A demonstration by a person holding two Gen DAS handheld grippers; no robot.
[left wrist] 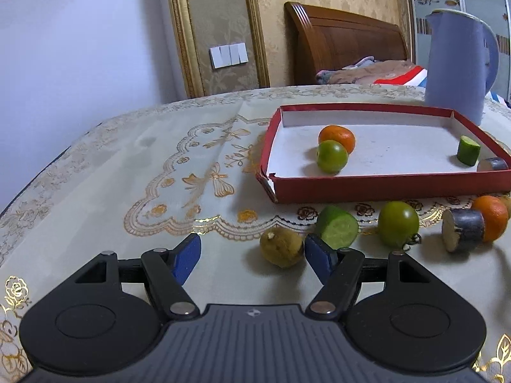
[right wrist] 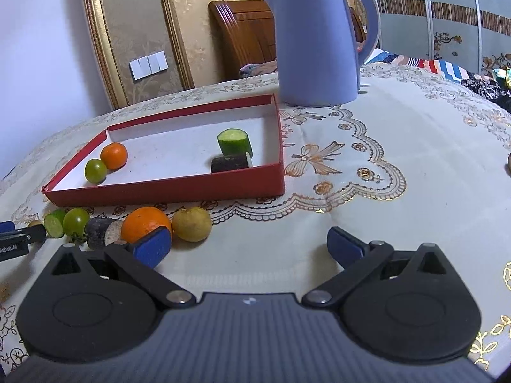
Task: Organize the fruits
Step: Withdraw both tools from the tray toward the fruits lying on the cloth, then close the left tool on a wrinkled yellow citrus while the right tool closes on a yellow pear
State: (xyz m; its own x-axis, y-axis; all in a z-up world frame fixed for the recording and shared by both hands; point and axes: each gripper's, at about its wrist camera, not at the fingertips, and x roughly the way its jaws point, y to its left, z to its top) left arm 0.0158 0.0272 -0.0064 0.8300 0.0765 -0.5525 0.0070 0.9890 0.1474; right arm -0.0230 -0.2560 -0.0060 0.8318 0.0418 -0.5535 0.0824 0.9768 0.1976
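A red box (left wrist: 377,185) (right wrist: 179,188) holds an orange (left wrist: 338,137) (right wrist: 114,155), a green fruit (left wrist: 331,156) (right wrist: 95,170), a cucumber piece (left wrist: 468,150) (right wrist: 234,142) and a dark sugarcane piece (left wrist: 493,164) (right wrist: 230,162). In front of it on the table lie a yellow-brown fruit (left wrist: 281,246), a cucumber piece (left wrist: 338,226) (right wrist: 54,223), a green tomato (left wrist: 398,223) (right wrist: 76,221), a sugarcane piece (left wrist: 463,229) (right wrist: 102,233), an orange (left wrist: 491,217) (right wrist: 146,223) and a yellow fruit (right wrist: 191,224). My left gripper (left wrist: 252,257) is open, the yellow-brown fruit just inside its right finger. My right gripper (right wrist: 250,245) is open and empty.
A blue kettle (left wrist: 458,63) (right wrist: 316,41) stands behind the box. The table wears a cream embroidered cloth (left wrist: 179,172) (right wrist: 399,146). The left gripper's tip shows at the left edge of the right wrist view (right wrist: 16,239). A bed and wall lie beyond.
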